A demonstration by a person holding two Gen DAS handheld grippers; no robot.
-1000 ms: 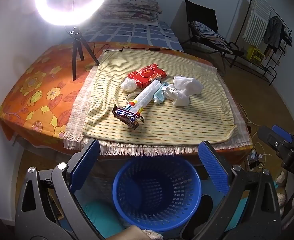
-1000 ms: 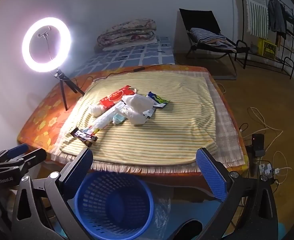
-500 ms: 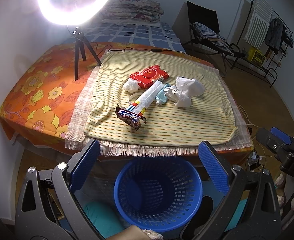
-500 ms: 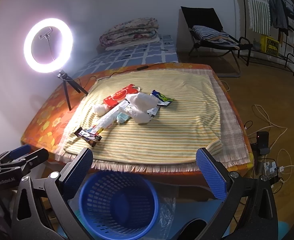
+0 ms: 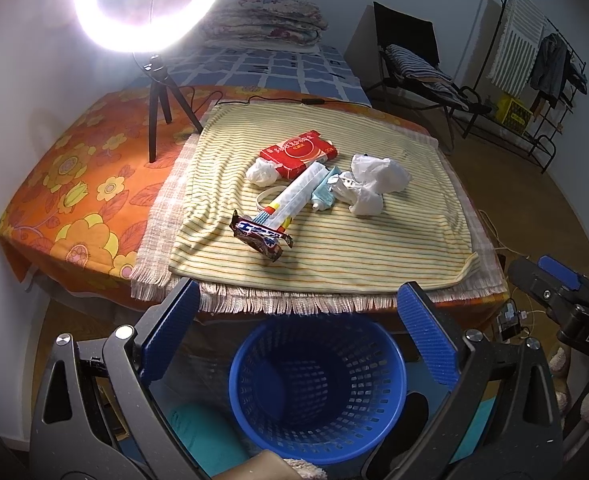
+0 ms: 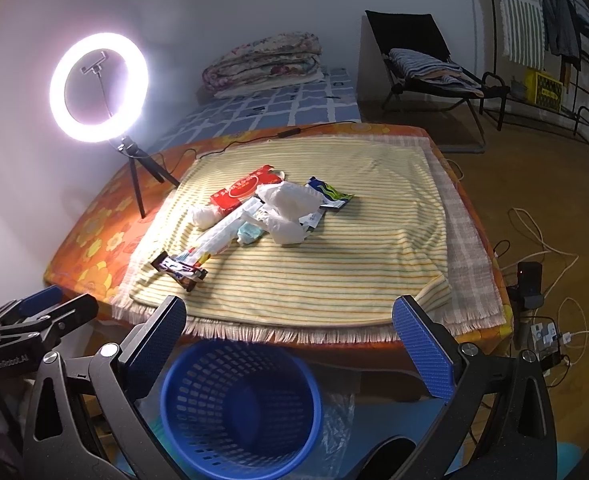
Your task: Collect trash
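Trash lies in a pile on a striped yellow cloth (image 5: 334,256) on a low table: a dark candy wrapper (image 5: 260,236) nearest me, a long white tube pack (image 5: 296,196), a red packet (image 5: 298,154), a crumpled white bag (image 5: 374,184), a small white wad (image 5: 261,172). A blue mesh basket (image 5: 318,384) stands on the floor at the table's front; its inside looks empty. My left gripper (image 5: 294,336) is open and empty above the basket. My right gripper (image 6: 290,344) is open and empty, to the basket's (image 6: 238,408) right, the pile (image 6: 254,220) ahead.
A lit ring light on a tripod (image 5: 150,12) stands at the table's left rear, with its cable across the back edge. A bed with folded blankets (image 6: 262,64), a black chair (image 6: 418,60) and a clothes rack stand behind. Cables and a power strip (image 6: 542,328) lie on the floor at right.
Both grippers have moved a little forward and up toward the table; the pile sits slightly lower and larger in both views. Nothing on the table has moved.
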